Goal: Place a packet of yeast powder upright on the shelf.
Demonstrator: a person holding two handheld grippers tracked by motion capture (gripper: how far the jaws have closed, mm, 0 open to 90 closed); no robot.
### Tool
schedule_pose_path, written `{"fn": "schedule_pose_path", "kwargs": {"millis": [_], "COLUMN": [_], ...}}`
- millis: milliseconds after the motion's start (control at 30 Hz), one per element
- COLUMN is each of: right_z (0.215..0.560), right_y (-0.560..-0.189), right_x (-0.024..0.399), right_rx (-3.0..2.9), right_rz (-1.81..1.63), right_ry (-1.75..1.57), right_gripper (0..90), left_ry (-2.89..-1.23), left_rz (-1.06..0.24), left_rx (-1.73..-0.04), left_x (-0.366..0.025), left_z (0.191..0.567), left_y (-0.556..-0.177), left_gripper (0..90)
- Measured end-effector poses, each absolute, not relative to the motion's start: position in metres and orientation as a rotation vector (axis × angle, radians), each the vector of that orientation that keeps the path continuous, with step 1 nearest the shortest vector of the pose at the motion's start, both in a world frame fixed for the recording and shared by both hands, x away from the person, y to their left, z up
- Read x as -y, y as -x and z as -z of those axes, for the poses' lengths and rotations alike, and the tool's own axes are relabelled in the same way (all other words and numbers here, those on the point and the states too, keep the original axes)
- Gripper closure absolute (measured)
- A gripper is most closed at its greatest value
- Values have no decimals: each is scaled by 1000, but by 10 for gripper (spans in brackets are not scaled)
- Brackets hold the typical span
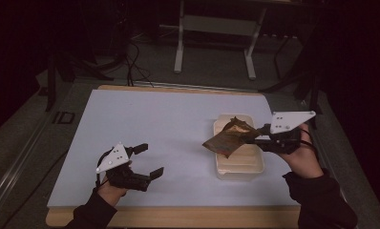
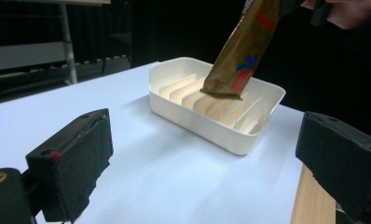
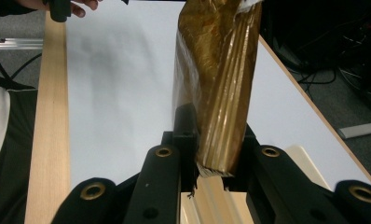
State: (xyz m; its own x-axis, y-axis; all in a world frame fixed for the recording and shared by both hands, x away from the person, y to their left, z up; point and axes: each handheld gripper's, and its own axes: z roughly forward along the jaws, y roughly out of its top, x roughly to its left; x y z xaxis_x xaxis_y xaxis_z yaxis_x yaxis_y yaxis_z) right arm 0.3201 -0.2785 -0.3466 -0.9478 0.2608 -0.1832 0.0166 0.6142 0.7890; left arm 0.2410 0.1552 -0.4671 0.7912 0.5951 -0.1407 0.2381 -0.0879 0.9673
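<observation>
Above the slotted tray (image 1: pixel 239 168), right claw (image 1: pixel 253 136) pinches a gold packet (image 1: pixel 225 140), print blurred

From my remote seat the table (image 1: pixel 145 114) reads as a smooth, matt white sheet, paper-like, with bare pale wood along its near edge (image 1: pixel 178 215). The tray (image 2: pixel 211 128) looks like cream plastic — smooth, faintly satin, its ribs the same. The packet (image 3: pixel 218 79) is crinkled gold-brown foil, glossy and catching light; in the left gripper view I see its printed face with red and blue marks. The left gripper (image 2: pixel 207 158) carries matt black pads (image 2: pixel 81 154) with a rough, frayed, foam-like edge. The right gripper (image 3: pixel 210 144) shows smooth black plastic arms with brass-coloured metal eyelets (image 3: pixel 164 151).
</observation>
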Motion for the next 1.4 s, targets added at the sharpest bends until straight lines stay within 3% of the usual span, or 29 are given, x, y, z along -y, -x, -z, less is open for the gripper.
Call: {"fn": "schedule_pose_path", "kwargs": {"millis": [667, 1067, 1400], "right_z": [368, 385, 396], "right_y": [-323, -325, -333], "right_x": [311, 305, 294], "right_rx": [-2611, -2695, -2712], "right_rz": [-1147, -1081, -1175], "right_ry": [-149, -122, -243], "right_gripper": [789, 786, 700], "left_ry": [-1654, -1650, -1651], "left_rz": [-315, -313, -309], "left_rx": [-680, -686, -693], "left_x": [-155, -156, -158], "left_z": [473, 476, 479], "left_y": [-241, -243, -243], "left_gripper": [43, 43, 43]}}
